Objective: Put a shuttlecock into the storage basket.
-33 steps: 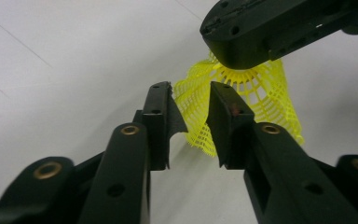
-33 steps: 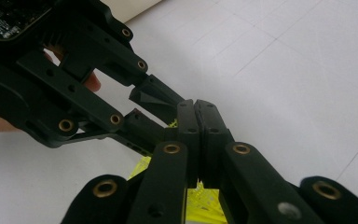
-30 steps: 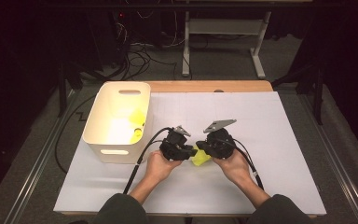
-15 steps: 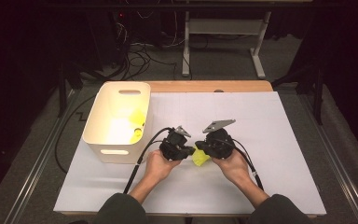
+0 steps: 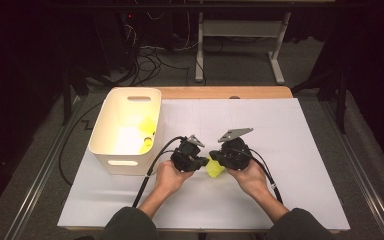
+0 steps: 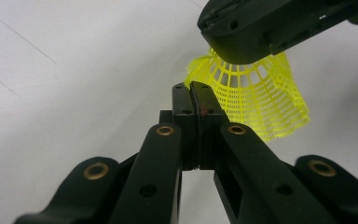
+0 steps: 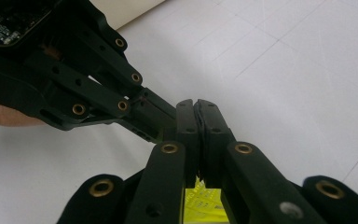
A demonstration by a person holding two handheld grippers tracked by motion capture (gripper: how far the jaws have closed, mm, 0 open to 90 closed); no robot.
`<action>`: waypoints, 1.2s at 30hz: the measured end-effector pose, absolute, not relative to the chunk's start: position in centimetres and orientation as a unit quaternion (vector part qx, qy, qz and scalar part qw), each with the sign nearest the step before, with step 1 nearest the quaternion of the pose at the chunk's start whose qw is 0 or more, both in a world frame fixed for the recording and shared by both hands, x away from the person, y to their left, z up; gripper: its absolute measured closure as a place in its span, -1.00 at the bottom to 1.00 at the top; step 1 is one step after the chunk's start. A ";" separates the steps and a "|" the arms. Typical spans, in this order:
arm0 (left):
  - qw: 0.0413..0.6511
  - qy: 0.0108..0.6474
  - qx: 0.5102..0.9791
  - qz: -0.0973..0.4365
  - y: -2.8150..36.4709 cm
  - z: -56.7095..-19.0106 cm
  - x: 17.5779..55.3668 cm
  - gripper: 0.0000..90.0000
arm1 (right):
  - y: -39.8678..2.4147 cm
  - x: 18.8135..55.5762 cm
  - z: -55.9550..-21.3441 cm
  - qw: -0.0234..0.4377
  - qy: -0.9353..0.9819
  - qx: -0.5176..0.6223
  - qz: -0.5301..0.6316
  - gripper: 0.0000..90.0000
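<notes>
Cream bin [image 5: 125, 131] near left edge of white tabletop [image 5: 290, 135], yellow items inside. Right of it, left gripper [image 5: 200, 161], jaws just closed, pressed together at rim of yellow mesh shuttlecock skirt [image 6: 256, 100]; cannot tell if mesh is pinched. Shuttlecock mid-table, toward front edge. Right gripper [image 5: 216, 158] clamped shut on shuttlecock, yellow showing below its jaws.

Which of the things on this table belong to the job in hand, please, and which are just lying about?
In the job:
- yellow shuttlecock, pinched between both grippers
- left gripper, jaws just closed on its edge
- right gripper, shut on it

Lying about:
- cream bin holding more yellow shuttlecocks
- white sheet covering the table
</notes>
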State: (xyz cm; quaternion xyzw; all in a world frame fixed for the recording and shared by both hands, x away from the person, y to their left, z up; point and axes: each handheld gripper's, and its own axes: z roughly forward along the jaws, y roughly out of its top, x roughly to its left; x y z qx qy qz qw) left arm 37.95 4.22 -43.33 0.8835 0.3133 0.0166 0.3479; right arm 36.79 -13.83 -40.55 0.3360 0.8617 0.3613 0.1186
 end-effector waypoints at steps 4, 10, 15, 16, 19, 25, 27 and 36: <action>0.351 0.315 0.881 0.017 4.4 -43.2 38.0 1.00 | -13.9 36.7 -40.5 0.120 0.862 0.334 0.363 0.94; 0.357 0.316 0.879 0.017 4.5 -43.0 37.9 1.00 | -14.1 36.7 -40.3 0.125 0.861 0.332 0.364 0.82; 0.359 0.323 0.876 0.022 4.6 -42.9 38.0 1.00 | -14.3 36.6 -40.2 0.126 0.855 0.340 0.372 0.55; 0.359 0.322 0.876 0.021 4.6 -42.9 38.0 1.00 | -14.4 36.6 -40.1 0.128 0.853 0.342 0.373 0.49; 0.358 0.325 0.875 0.026 4.7 -42.8 38.0 1.00 | -14.6 36.5 -40.1 0.132 0.851 0.347 0.372 0.36; 0.356 0.331 0.873 0.029 4.9 -42.5 38.1 1.00 | -15.3 36.2 -39.9 0.142 0.844 0.353 0.378 0.21; 0.355 0.333 0.873 0.032 4.9 -42.5 38.1 1.00 | -15.6 36.0 -39.8 0.143 0.843 0.353 0.381 0.18; 0.353 0.341 0.870 0.042 5.4 -42.0 38.0 1.00 | -16.6 35.5 -39.6 0.155 0.839 0.349 0.388 0.09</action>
